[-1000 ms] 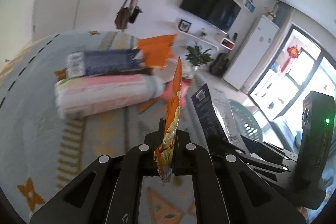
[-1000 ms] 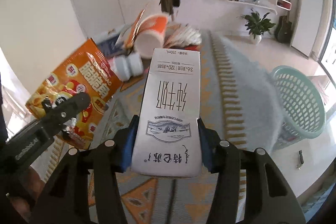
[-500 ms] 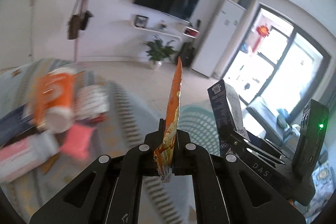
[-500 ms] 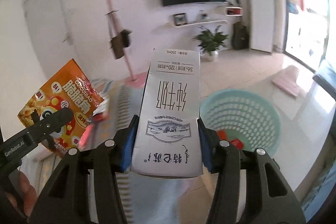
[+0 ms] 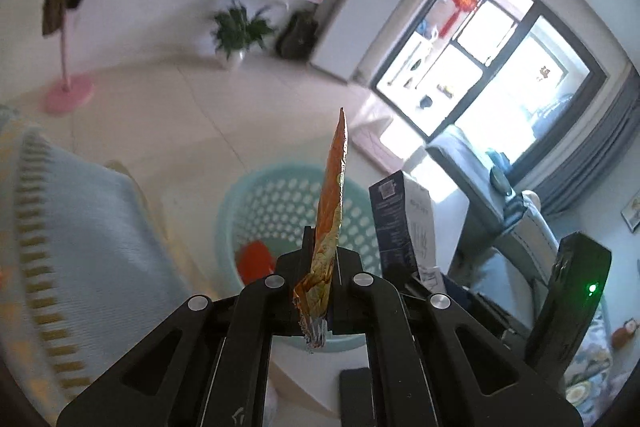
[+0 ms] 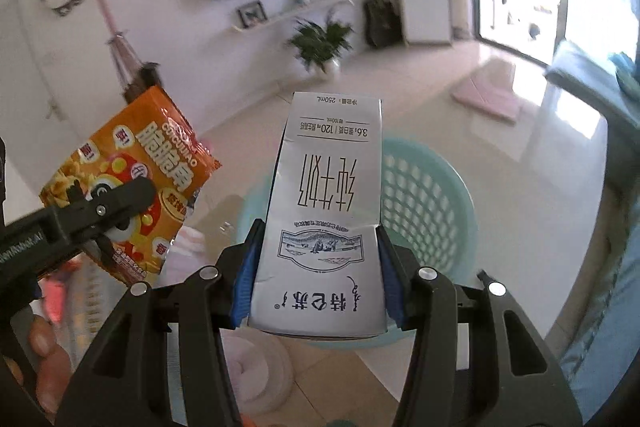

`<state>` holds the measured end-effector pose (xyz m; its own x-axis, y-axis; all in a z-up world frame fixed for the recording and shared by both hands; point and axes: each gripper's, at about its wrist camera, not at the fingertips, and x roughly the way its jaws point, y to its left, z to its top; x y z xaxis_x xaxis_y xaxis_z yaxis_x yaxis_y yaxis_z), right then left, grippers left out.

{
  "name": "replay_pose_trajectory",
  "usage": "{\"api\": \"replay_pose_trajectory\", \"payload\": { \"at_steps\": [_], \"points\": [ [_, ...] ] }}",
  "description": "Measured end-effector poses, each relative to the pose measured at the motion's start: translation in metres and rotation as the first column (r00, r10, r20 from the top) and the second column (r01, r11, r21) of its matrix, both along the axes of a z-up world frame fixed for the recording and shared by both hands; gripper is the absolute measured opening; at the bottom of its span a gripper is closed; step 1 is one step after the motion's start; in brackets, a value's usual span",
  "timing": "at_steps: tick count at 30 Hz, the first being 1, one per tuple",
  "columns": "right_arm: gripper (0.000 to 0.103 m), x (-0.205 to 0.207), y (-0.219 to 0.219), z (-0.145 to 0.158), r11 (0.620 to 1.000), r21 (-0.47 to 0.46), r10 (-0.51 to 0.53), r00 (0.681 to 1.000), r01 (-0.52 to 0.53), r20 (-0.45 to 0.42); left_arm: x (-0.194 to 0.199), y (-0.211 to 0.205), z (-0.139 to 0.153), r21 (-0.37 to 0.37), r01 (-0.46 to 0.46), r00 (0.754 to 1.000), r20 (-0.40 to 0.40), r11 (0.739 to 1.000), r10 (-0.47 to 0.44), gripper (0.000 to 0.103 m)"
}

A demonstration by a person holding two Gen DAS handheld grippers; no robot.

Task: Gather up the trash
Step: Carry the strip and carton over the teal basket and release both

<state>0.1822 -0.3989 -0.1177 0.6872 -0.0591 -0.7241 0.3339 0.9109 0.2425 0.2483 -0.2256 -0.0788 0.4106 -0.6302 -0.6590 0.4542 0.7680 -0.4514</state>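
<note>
right wrist: pale tiled floor (image 6: 460, 131), teal basket (image 6: 432, 195).

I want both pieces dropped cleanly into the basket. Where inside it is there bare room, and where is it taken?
In the left wrist view, the teal basket is mostly bare: open floor and far wall. A red item takes its near-left corner. The orange snack bag and milk carton hang over it.

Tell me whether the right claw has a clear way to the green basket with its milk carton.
Probably yes: the right claw holds the milk carton just above the green basket, whose open mouth looks unobstructed.
</note>
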Motion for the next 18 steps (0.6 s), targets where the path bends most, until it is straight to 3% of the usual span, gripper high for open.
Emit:
{"api": "replay_pose_trajectory", "payload": {
  "at_steps": [3,4,6,10,13,18],
  "points": [
    [0.049,0.008,-0.016,-0.022,0.999,0.027,-0.029,0.998,0.031,-0.063,0.007,-0.012,-0.014,0.037,-0.041,0.999,-0.013,0.998,0.041,0.006],
    [0.049,0.009,-0.019,-0.028,0.998,0.039,-0.038,0.996,0.041,-0.081,0.010,-0.015,-0.022,0.041,-0.055,0.998,-0.036,0.998,0.056,0.020],
    [0.049,0.010,-0.025,-0.036,0.997,0.056,-0.052,0.994,0.058,-0.097,0.013,-0.019,-0.028,0.043,-0.053,0.997,-0.061,0.998,0.055,0.031],
    [0.051,0.014,-0.032,-0.046,0.995,0.077,-0.055,0.992,0.065,-0.117,0.011,-0.021,-0.033,0.065,0.000,0.999,-0.047,0.998,0.003,0.032],
    [0.051,0.008,-0.035,-0.045,0.993,0.079,-0.075,0.991,0.084,-0.109,0.007,-0.019,-0.030,0.065,-0.002,0.999,-0.038,0.998,0.004,0.046],
    [0.051,-0.006,-0.029,-0.026,0.993,0.072,-0.088,0.995,0.092,-0.056,-0.009,-0.006,-0.014,0.055,-0.012,1.000,0.015,0.998,0.011,0.046]
  ]
}}
